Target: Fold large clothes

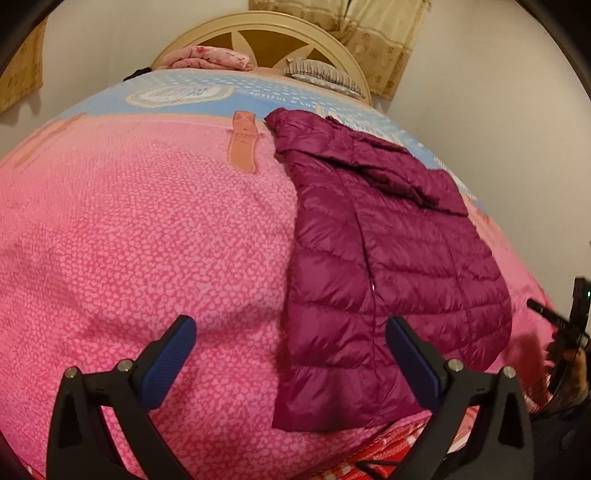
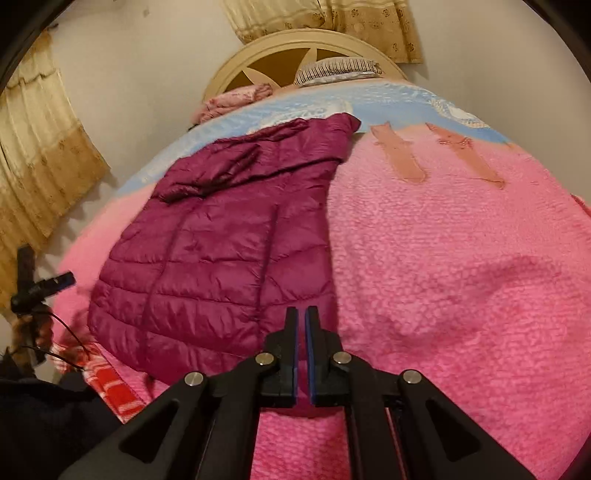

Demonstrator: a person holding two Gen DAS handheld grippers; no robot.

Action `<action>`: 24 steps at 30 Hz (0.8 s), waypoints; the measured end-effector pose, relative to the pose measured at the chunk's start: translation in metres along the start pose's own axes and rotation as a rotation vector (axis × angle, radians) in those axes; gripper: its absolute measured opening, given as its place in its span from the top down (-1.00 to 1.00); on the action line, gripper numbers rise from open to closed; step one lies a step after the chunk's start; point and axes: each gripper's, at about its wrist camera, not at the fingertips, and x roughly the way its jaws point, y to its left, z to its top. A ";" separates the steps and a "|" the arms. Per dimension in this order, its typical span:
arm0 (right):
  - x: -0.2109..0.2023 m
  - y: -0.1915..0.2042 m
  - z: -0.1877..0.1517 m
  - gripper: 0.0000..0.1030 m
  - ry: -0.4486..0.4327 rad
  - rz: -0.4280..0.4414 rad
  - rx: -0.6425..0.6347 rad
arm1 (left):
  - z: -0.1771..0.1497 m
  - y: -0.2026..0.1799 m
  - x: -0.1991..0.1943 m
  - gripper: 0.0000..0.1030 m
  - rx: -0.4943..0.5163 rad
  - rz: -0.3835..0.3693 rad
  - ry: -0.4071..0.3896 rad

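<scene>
The purple jacket (image 1: pixel 388 251) is lying half-folded lengthwise ahead of both tongs; left gripper (image 1: pixel 291 332) is gaping empty, right gripper (image 2: pixel 301 314) clenched on nothing, crosswise folds remaining

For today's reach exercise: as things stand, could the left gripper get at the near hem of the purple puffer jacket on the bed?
Probably yes. The left gripper has its jaws wide open just above the purple puffer jacket, whose near hem lies flat on the pink blanket with nothing over it.

A quilted jacket (image 1: pixel 388 258) of smooth, faintly glossy cloth lies on a nubbly, matt fleece blanket (image 1: pixel 147 240), before a painted wooden headboard (image 1: pixel 266 29).
</scene>
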 end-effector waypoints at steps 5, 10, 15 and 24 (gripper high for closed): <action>0.011 -0.007 0.003 -0.01 0.086 -0.170 0.007 | -0.003 -0.005 0.006 -1.00 -0.003 -0.035 0.023; 0.001 -0.016 0.011 -0.05 0.034 -0.128 0.005 | -0.004 -0.010 0.009 -1.00 0.003 -0.049 0.034; -0.015 -0.026 0.018 -0.98 -0.037 -0.207 0.009 | -0.006 -0.010 0.010 -1.00 -0.007 -0.066 0.046; 0.005 -0.018 -0.008 -0.98 0.074 -0.008 0.120 | -0.025 -0.019 0.017 -1.00 0.029 -0.083 0.089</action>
